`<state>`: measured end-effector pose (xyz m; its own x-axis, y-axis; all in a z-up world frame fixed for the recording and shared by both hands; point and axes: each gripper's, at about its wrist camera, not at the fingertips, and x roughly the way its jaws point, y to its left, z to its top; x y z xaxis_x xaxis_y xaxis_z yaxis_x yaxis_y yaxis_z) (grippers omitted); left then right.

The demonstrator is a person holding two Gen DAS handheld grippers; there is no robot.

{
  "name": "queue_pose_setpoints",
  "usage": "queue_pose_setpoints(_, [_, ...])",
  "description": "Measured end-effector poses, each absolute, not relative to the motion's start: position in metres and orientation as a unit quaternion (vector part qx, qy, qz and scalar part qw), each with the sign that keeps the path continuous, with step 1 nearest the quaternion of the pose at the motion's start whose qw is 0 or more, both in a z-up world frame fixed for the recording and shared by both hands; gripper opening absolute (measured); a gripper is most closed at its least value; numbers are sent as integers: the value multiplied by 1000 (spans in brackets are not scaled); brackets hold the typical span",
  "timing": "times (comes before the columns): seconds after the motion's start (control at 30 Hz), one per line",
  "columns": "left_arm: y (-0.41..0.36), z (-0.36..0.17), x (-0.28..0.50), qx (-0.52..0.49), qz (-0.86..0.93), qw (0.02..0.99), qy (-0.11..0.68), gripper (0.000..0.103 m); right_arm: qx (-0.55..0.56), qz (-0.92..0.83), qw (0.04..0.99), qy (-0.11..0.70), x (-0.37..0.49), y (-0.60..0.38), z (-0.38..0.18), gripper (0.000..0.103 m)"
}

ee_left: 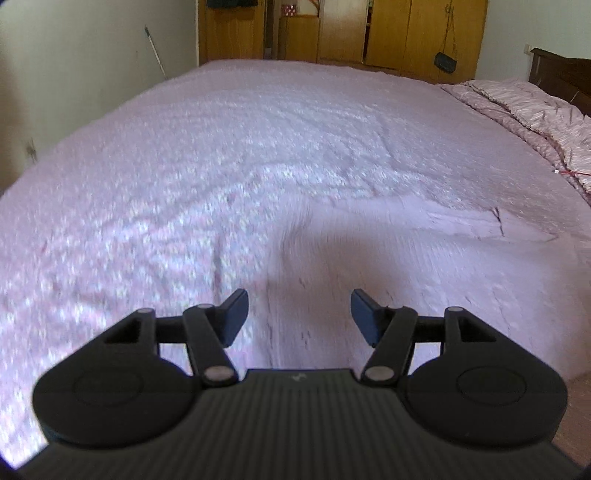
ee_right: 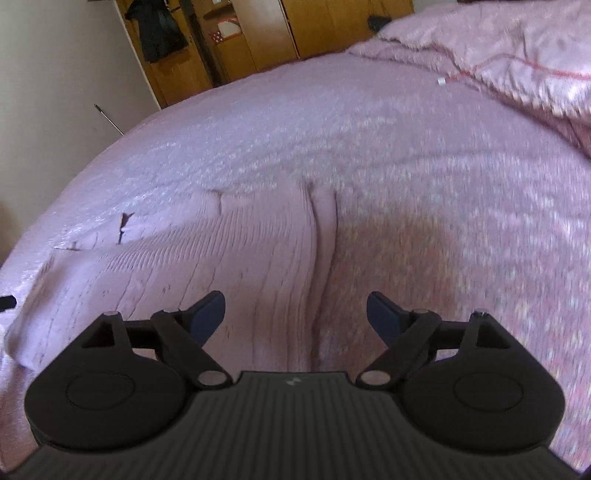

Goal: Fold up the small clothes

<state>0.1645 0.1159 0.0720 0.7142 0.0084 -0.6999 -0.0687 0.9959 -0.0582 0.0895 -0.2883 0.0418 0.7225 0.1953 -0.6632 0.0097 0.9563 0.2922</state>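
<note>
A: While both claws hang over the bed [ee_left: 258, 122], how far along would you say the folding is?

B: Hardly begun, by my reading. The small lilac garment [ee_right: 207, 258] lies spread on the bedspread, ribbed, nearly the same colour as the cover, and I see no clean fold in it yet.

A: Where exactly does it lie?

B: For the right wrist camera it fills the middle ground from nine o'clock round to twelve, with a long raised wrinkle [ee_right: 323, 240] running up toward twelve just ahead of the claw. For the left wrist camera the same garment [ee_left: 424, 229] sits from twelve toward three o'clock, its far edge showing a dark seam or slit.

A: And the claws?

B: The left claw [ee_left: 299, 314] is spread wide, nothing between its jaws. The right claw [ee_right: 295, 314] is likewise spread and holds nothing. Both look low over the cloth, though I cannot tell whether either touches it.

A: Anything else on the bed?

B: A rumpled pink quilt [ee_right: 498, 48] at one to two o'clock in the right view, well apart from the garment, and wooden wardrobes [ee_left: 406, 33] beyond the bed at twelve.

A: So what is left?

B: Nearly everything, I judge: flatten that wrinkle, pinch an edge, bring it over, square it up. The pictures are blurred, so finer details of the hem escape me.
</note>
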Motion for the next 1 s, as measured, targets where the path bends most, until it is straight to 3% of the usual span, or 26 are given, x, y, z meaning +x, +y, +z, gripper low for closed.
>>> queue_pose_setpoints(0.2, [114, 72, 143, -41, 29, 918, 394, 63, 196, 52, 902, 382, 73, -292, 34, 90])
queue_pose_setpoints(0.37, [111, 68, 123, -48, 30, 912, 405, 63, 239, 70, 898, 362, 63, -297, 16, 103])
queue_pose_setpoints(0.7, [106, 55, 98, -76, 31, 901, 427, 63, 268, 76, 894, 351, 68, -293, 14, 103])
queue_pose_setpoints(0.8, [103, 52, 97, -75, 27, 897, 434, 63, 299, 97, 885, 342, 71, -297, 9, 83])
queue_pose_setpoints(0.87, [100, 49, 100, -74, 26, 893, 442, 63, 322, 93, 880, 337, 74, -300, 4, 55])
queue_pose_setpoints(0.93, [97, 47, 103, -71, 26, 890, 451, 63, 344, 85, 872, 338, 75, -305, -2, 41])
queue_pose_setpoints(1.0, [94, 45, 105, -68, 29, 887, 456, 63, 373, 89, 863, 328, 74, -313, -11, 37])
